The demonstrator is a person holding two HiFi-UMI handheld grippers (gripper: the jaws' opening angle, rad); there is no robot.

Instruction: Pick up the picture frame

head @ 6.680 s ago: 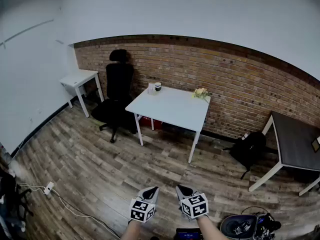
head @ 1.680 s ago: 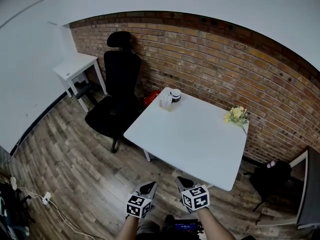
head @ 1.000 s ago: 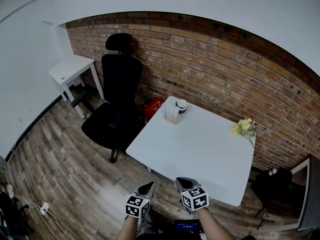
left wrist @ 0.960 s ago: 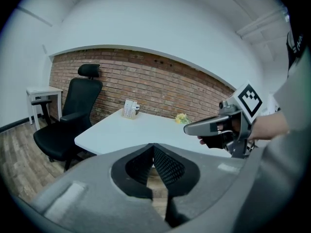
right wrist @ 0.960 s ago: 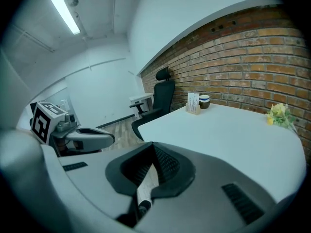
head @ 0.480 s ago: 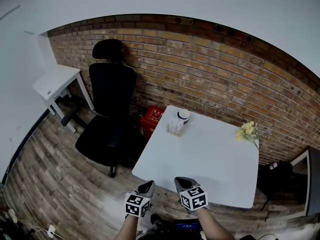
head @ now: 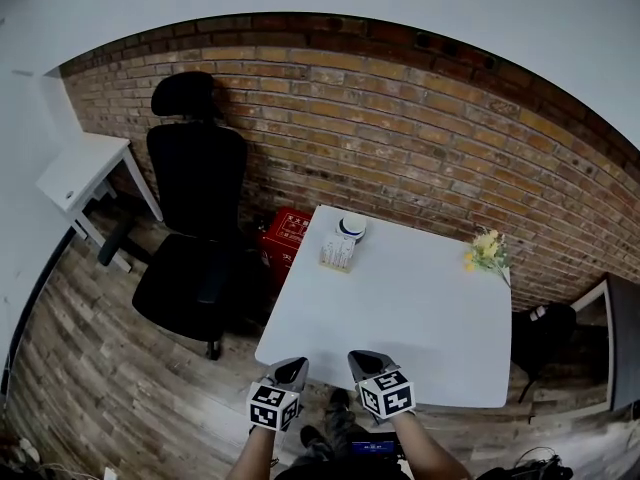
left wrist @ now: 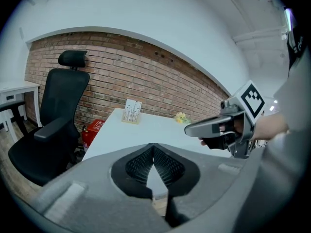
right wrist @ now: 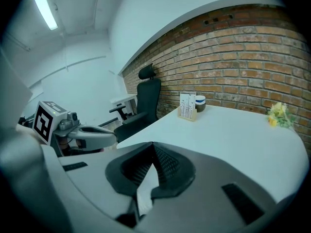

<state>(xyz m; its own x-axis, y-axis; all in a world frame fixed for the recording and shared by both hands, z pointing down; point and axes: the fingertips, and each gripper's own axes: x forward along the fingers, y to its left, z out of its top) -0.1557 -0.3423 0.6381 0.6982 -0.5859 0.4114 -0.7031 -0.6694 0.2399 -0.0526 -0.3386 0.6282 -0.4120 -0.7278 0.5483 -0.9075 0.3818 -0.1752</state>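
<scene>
The picture frame [head: 338, 253], a small white card on a wooden base, stands upright at the far left of the white table [head: 400, 313], just in front of a white cup [head: 350, 227]. It also shows in the left gripper view, picture frame [left wrist: 131, 111], and in the right gripper view, picture frame [right wrist: 187, 106]. My left gripper [head: 291, 371] and right gripper [head: 364, 363] hover side by side at the table's near edge, far short of the frame. Both are shut with nothing between the jaws: left gripper [left wrist: 153, 147], right gripper [right wrist: 153, 146].
Yellow flowers [head: 486, 248] lie at the table's far right corner. A black office chair [head: 195, 208] and a red box [head: 285, 233] stand left of the table by the brick wall. A small white side table [head: 75, 173] is far left, a black bag [head: 540, 333] at right.
Both grippers have travelled forward together across the floor and now reach the white table's near edge. The frame sits closer in view. The jaws stayed shut.
</scene>
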